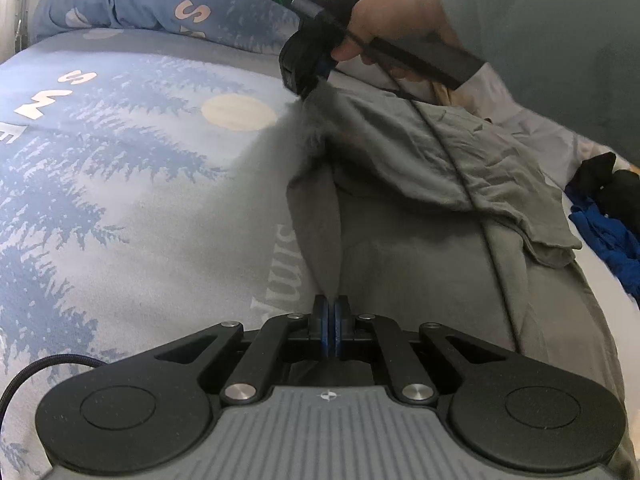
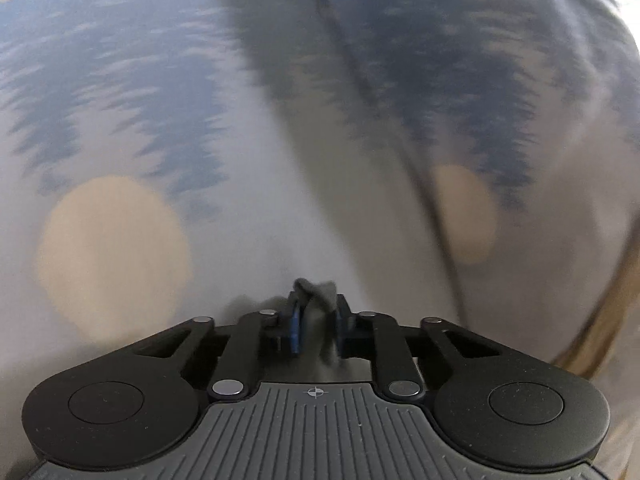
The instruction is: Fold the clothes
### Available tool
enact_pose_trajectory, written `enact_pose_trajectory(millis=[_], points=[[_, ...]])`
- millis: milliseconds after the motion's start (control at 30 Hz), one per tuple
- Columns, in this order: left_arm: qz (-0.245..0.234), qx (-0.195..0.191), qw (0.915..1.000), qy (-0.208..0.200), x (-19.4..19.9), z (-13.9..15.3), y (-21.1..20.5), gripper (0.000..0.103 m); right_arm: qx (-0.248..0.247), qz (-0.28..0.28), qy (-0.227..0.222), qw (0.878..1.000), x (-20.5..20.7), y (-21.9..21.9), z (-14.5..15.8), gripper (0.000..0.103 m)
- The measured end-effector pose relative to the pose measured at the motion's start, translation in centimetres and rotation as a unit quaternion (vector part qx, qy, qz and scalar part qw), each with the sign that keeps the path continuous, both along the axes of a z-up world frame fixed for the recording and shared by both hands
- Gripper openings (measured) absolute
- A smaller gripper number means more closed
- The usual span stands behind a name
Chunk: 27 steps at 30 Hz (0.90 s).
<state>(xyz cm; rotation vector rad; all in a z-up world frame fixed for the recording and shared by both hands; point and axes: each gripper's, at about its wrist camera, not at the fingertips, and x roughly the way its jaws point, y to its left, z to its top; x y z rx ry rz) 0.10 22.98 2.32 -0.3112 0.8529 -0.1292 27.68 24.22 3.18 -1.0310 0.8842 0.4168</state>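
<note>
Blurred right tongs (image 2: 316, 312) pinch grey garment (image 1: 420, 248).

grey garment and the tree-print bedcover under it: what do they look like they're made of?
Grey garment: probably thin woven or jersey cloth, matte; it creases finely and drapes limp from the right gripper and left gripper.
Bedcover: soft printed textile, matte, slightly fuzzy looking; blue trees and pale discs printed on it. Exact fibre cannot be told.

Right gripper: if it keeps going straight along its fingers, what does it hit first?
Probably the printed bedspread just ahead of the right gripper, which already has grey cloth between its fingers. Blur leaves the depth unclear.
</note>
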Motion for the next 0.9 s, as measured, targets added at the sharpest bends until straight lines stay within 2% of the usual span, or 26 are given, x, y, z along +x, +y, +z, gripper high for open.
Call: enact_pose_trajectory(millis=[33, 100, 133, 200, 267, 333, 500, 567, 600, 667, 700, 833, 900], points=[[-0.001, -0.001, 1.0000, 0.001, -0.1, 0.0, 0.1, 0.007, 0.015, -0.012, -0.037, 0.999, 0.3, -0.3, 0.4, 0.014], [-0.002, -0.006, 1.0000, 0.003, -0.2, 0.0, 0.4, 0.007, 0.055, -0.036, -0.146, 0.987, 0.5, -1.2, 2.3, 0.014], [-0.002, -0.007, 1.0000, 0.003, -0.2, 0.0, 0.5, 0.007, 0.086, -0.045, -0.168, 0.981, 0.5, -1.8, 3.4, 0.019], [-0.005, -0.006, 1.0000, 0.004, -0.3, 0.1, 0.5, 0.007, 0.126, -0.052, -0.139, 0.981, 0.3, -2.5, 4.7, 0.027], [-0.004, -0.010, 0.9999, 0.007, -0.2, 0.1, 0.7, 0.007, 0.156, -0.031, -0.111, 0.981, -1.2, -3.2, 5.7, 0.043], [0.000, -0.011, 0.9999, 0.011, -0.1, 0.3, 1.0, 0.009, 0.183, -0.008, -0.087, 0.979, -3.0, -3.9, 6.2, 0.053], [0.039, -0.019, 0.9988, 0.021, -0.4, 0.7, 2.8, 0.014, 0.239, 0.023, -0.065, 0.969, -10.5, -7.3, 7.9, 0.063], [0.064, -0.020, 0.9975, 0.023, -0.7, 1.1, 3.7, 0.034, 0.268, 0.019, -0.061, 0.961, -14.1, -9.5, 9.1, 0.068], [0.080, -0.013, 0.9965, 0.022, -0.8, 1.4, 4.0, 0.041, 0.280, 0.014, -0.061, 0.958, -16.1, -10.6, 9.7, 0.070], [0.110, 0.005, 0.9938, 0.019, -1.2, 2.1, 4.6, 0.073, 0.307, 0.003, -0.061, 0.950, -20.1, -13.6, 10.9, 0.076], [0.119, 0.014, 0.9926, 0.020, -1.5, 2.4, 4.9, 0.080, 0.319, -0.002, -0.060, 0.946, -21.8, -15.1, 11.4, 0.078], [0.132, 0.028, 0.9902, 0.035, -2.4, 2.9, 5.7, 0.082, 0.368, -0.038, -0.048, 0.928, -29.1, -21.8, 13.4, 0.083], [0.129, 0.045, 0.9899, 0.039, -3.1, 3.1, 5.6, 0.082, 0.385, -0.075, -0.050, 0.918, -33.2, -25.6, 14.1, 0.084]])
